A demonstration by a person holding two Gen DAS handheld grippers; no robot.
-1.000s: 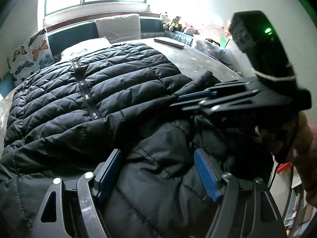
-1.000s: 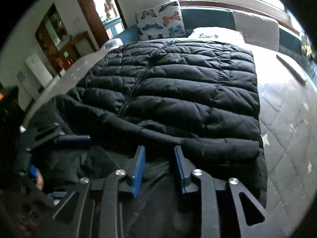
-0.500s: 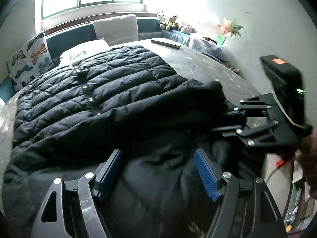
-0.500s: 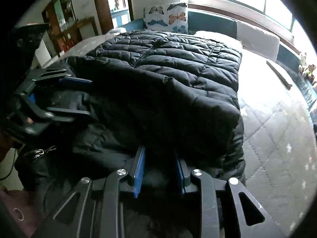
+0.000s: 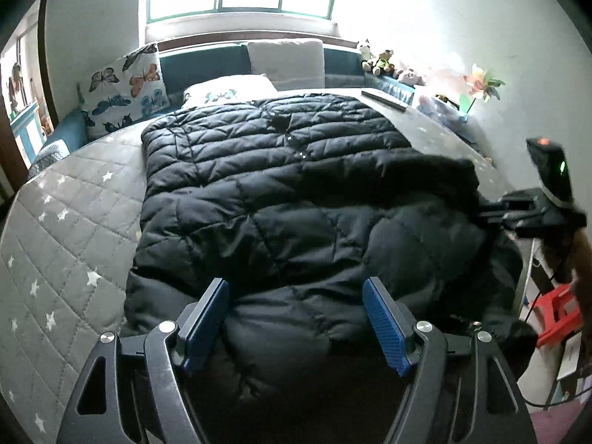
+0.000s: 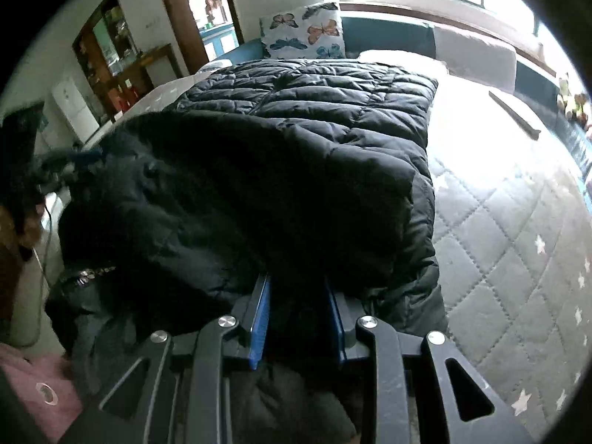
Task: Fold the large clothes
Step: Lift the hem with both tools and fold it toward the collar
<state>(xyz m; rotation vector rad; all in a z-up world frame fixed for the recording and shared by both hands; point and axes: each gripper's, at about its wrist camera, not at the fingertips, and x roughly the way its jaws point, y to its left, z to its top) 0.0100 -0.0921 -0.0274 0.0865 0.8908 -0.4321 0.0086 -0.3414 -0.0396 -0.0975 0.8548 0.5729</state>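
A big black puffer jacket (image 5: 281, 185) lies spread on the bed, its near part bunched into a thick fold (image 6: 229, 192). My left gripper (image 5: 296, 320) hangs open over the jacket's near hem, blue pads wide apart, with the cloth bulging below and between them. My right gripper (image 6: 298, 318) is shut on a dark fold of the jacket at its near right corner. In the left wrist view the right gripper (image 5: 495, 211) reaches into the jacket from the right edge. The left gripper shows only as a dark blur at the left of the right wrist view.
The grey quilted bed cover with stars (image 5: 74, 222) is bare on both sides of the jacket (image 6: 499, 240). A butterfly pillow (image 5: 122, 88) and a white pillow lean at the head. A flat dark bar (image 5: 384, 99) lies far right. A red stool (image 5: 558, 310) stands beside the bed.
My left gripper has swung left along the jacket's near edge, so the grey cover now shows. The right gripper has drawn its fold out from over the jacket to the right edge.
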